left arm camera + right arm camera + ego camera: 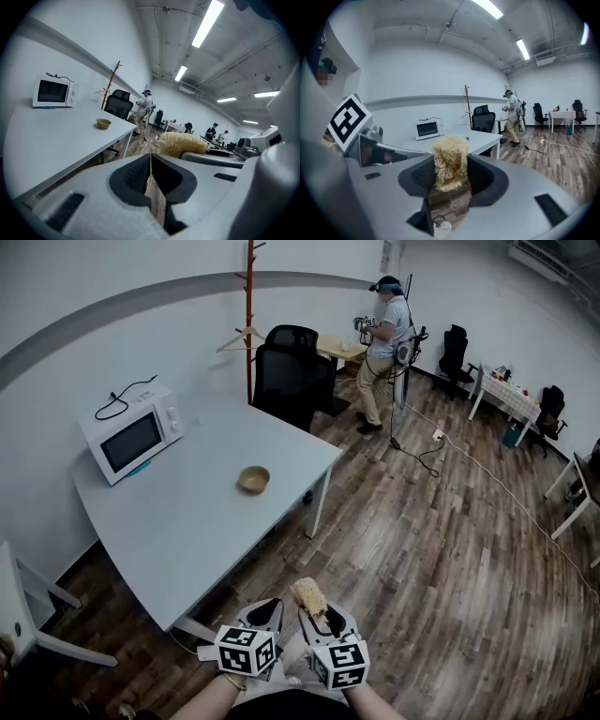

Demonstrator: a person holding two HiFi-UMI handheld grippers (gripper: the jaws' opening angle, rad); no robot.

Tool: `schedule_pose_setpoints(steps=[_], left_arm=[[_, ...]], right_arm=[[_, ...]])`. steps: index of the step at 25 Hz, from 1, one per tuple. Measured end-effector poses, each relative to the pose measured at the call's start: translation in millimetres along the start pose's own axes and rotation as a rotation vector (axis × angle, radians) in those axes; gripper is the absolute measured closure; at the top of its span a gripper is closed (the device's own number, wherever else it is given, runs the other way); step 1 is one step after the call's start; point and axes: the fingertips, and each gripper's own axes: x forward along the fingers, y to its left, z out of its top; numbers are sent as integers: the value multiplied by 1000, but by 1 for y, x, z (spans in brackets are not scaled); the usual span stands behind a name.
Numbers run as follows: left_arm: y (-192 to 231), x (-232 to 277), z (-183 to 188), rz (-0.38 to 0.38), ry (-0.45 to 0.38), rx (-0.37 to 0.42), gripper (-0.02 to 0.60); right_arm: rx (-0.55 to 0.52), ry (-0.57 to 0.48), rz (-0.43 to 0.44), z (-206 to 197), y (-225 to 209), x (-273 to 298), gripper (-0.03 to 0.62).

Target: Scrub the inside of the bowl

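Nearest the camera, low in the head view, the two hand-held tools sit side by side above the brown wood-plank floor (441, 549). They are off the near corner of the large white rectangular surface (187, 521). The left tool (151, 161) has its dark padded jaws pressed together, tip against tip, with nothing caught between them. The right tool (451, 174) is pinching a pale yellow, coarse fibrous scrubbing pad (451, 159). The pad stands upright between the jaws and sticks out above them. From the left gripper view the pad shows just beside that tool, on its right.

Farther out, toward the far side of the surface, sits the small round tan bowl (253, 479). It is upright, alone and well apart from both tools, with neither tool touching it. Beyond it, at the back left of the surface against the wall, stands a boxy white microwave oven (131, 434) with a black cord lying on its top.

Past the surface's far corner are two black mesh-backed office chairs (286, 376), with a tall reddish wooden coat stand (250, 315) just behind them. Farther still, a person (382, 348) in a light top and tan trousers stands by a wooden desk — also holding tools. A white cable (487, 470) trails across the floor toward a small white table (506, 395) at the far right.
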Motion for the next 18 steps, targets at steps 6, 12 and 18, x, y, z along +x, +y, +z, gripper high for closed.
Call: schedule_pose_setpoints(steps=[6,12,18], left_arm=[[4,-5,-4,16,7,-8,557],[14,-2,-6,31,20,-23,557],[31,20,5,35,37,-30,557]], right_arm=[[5,15,-8,-5,0,-1,410],[23,35,-19,-7,-5,7,410],[31,56,-18,0,-17,33,410]])
